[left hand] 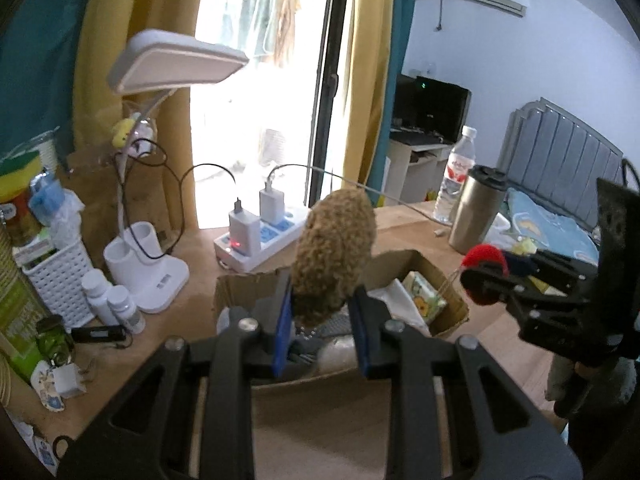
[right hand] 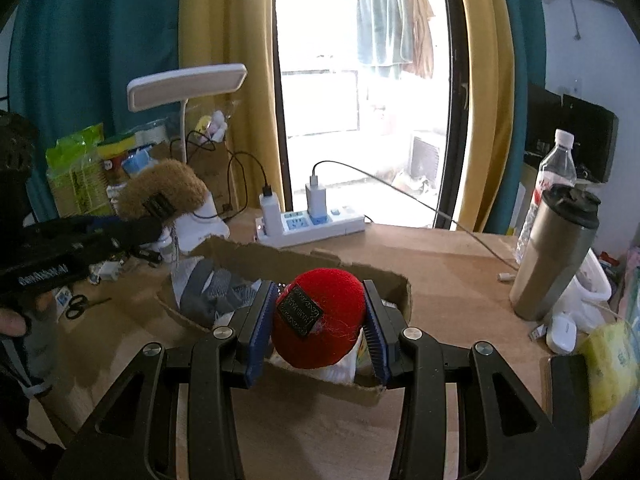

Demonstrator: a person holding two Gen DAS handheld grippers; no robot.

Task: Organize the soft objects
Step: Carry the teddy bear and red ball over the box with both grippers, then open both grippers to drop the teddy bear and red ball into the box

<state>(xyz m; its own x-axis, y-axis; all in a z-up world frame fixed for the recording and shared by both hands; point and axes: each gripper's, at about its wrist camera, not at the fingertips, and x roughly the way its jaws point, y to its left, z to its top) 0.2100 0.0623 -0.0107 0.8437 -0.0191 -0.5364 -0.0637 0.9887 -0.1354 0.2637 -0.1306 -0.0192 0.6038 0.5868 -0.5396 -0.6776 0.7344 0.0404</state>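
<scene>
Flanking cardboard box (right hand: 304, 258), power strip (right hand: 320, 224), steel tumbler (right hand: 554, 256)

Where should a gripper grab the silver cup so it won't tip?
Probably around the cup's straight middle, coming level from its open near side. It stands upright and tall, its black lid looks knobbly, and a bottle crowds it from behind.

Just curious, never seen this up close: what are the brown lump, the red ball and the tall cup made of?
Brown lump: plush, looks like curly pile fabric.
Red ball: fuzzy felt or fleece, with loose fibres and a sewn label.
Tall cup: brushed metal, probably steel, with a dark plastic-looking lid.
</scene>
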